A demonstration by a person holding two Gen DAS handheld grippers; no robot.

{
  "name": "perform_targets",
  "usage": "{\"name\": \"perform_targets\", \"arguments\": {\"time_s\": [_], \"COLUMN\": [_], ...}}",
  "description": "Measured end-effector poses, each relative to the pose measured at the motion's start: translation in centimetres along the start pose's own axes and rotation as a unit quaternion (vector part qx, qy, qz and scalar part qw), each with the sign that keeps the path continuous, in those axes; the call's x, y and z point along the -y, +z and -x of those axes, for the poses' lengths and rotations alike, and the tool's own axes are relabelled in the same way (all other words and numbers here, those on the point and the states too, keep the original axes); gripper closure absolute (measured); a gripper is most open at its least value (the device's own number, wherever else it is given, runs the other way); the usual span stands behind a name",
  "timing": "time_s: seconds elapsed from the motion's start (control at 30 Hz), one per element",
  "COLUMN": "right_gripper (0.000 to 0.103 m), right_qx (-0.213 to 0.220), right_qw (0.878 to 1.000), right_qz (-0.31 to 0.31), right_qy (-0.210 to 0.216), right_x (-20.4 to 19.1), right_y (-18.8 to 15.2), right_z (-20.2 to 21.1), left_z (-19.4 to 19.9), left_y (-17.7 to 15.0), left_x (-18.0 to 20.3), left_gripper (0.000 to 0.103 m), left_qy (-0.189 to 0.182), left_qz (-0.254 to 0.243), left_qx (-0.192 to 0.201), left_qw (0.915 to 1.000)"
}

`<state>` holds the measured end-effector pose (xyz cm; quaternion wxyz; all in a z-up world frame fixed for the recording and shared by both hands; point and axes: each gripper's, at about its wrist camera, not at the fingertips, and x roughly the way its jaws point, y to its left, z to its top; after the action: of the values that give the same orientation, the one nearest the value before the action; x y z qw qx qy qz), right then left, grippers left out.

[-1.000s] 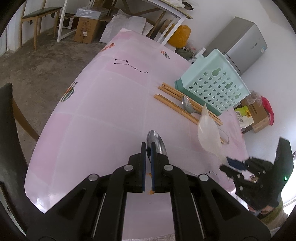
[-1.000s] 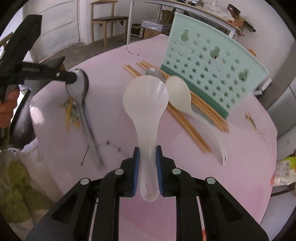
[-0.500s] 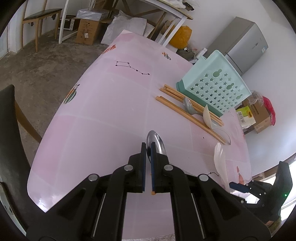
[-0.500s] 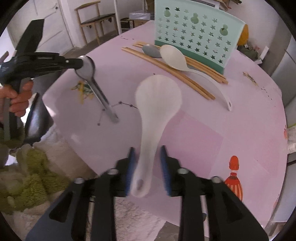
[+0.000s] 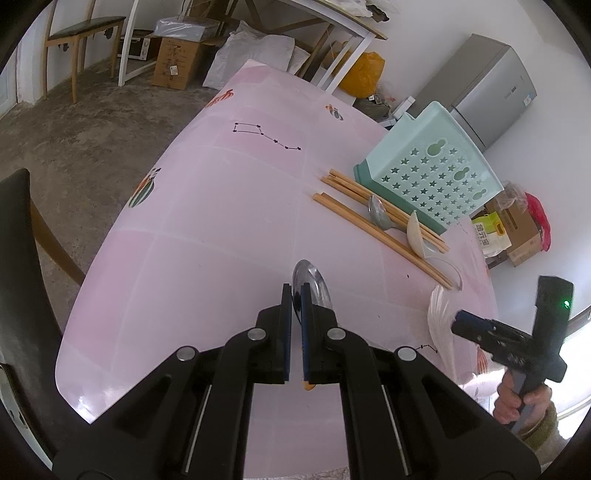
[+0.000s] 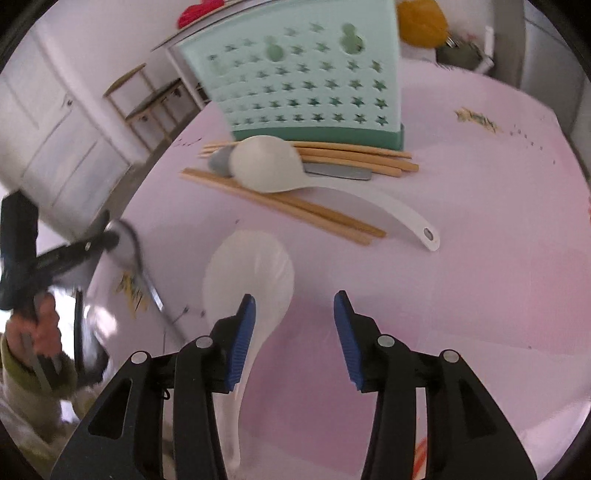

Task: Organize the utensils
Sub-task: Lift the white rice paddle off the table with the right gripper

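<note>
My left gripper (image 5: 295, 295) pinches the metal spoon (image 5: 309, 284). My right gripper (image 6: 294, 314) is opening, the white rice paddle (image 6: 251, 273) against its left pad near the table's (image 6: 461, 258) near edge.

Room clutter around a pink table

The table (image 5: 207, 229) wears a pink cloth printed with a dotted star figure (image 5: 266, 138) and small cartoon patches. Beyond its far end a white trestle table (image 5: 332, 40) stands over a cardboard box (image 5: 175, 62), grey sacks (image 5: 258, 51) and a yellow bag (image 5: 364, 75). A wooden chair (image 5: 85, 33) sits on the bare concrete floor (image 5: 74, 122) at the far left, and a dark chair back (image 5: 18, 258) stands near the table's left edge. A grey fridge (image 5: 487, 88) stands against the white wall on the right, with a box (image 5: 517, 229), a yellow packet (image 5: 487, 230) and a red bag (image 5: 537, 218) on the floor below it.
</note>
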<state>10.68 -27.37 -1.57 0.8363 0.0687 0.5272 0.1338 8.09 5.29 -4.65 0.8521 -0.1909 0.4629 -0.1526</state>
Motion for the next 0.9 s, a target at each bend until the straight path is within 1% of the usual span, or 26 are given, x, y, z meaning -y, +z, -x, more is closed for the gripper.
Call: {"name": "perform_targets", "arguments": {"time_s": [0.07, 0.2, 0.23, 0.3, 0.37, 0.43, 0.5, 0.6, 0.63, 0.67, 0.73, 0.9], "right_gripper": [0.060, 0.060, 0.060, 0.060, 0.067, 0.071, 0.071, 0.075, 0.077, 0.081, 0.085, 0.092], "right_qx": [0.006, 0.010, 0.010, 0.009, 0.009, 0.010, 0.013, 0.020, 0.022, 0.026, 0.034, 0.054], "right_qw": [1.000, 1.000, 0.999, 0.997, 0.993, 0.991, 0.988, 0.981, 0.979, 0.976, 0.970, 0.955], "right_qz": [0.002, 0.026, 0.033, 0.065, 0.094, 0.111, 0.125, 0.152, 0.158, 0.166, 0.183, 0.224], "right_qy": [0.000, -0.014, -0.019, -0.046, -0.072, -0.080, -0.094, -0.123, -0.129, -0.139, -0.157, -0.185], "right_x": [0.0, -1.3, -1.6, -3.0, -4.3, -5.3, -6.1, -7.3, -7.6, -8.0, -8.7, -10.2], "right_y": [0.4, 0.8, 0.8, 0.7, 0.2, -0.1, -0.3, -0.6, -0.7, -0.8, -1.2, -1.6], "right_z": [-0.5, -1.3, -1.5, -1.9, -2.1, -2.2, -2.4, -2.5, -2.4, -2.3, -1.8, -0.8], "left_z": [0.0, 0.0, 0.0, 0.0, 0.0, 0.0, 0.0, 0.0, 0.0, 0.0, 0.0, 0.0], "left_y": [0.0, 0.0, 0.0, 0.0, 0.0, 0.0, 0.0, 0.0, 0.0, 0.1, 0.0, 0.0], "left_x": [0.0, -0.1, -0.1, -0.1, -0.1, -0.1, -0.1, -0.1, -0.1, -0.1, -0.1, -0.1], "left_gripper": [0.100, 0.100, 0.100, 0.100, 0.100, 0.100, 0.100, 0.100, 0.100, 0.100, 0.100, 0.100], "left_qy": [0.000, 0.000, 0.001, 0.000, 0.001, 0.001, 0.001, 0.000, 0.000, 0.000, 0.000, 0.000], "left_qz": [0.001, 0.002, 0.002, 0.002, 0.001, 0.002, 0.002, 0.002, 0.002, 0.002, 0.002, 0.003], "left_qx": [0.000, 0.001, 0.001, 0.000, 0.000, 0.000, 0.001, 0.000, 0.000, 0.000, 0.000, 0.000], "left_qw": [1.0000, 1.0000, 1.0000, 1.0000, 1.0000, 1.0000, 1.0000, 1.0000, 1.0000, 1.0000, 1.0000, 1.0000]}}
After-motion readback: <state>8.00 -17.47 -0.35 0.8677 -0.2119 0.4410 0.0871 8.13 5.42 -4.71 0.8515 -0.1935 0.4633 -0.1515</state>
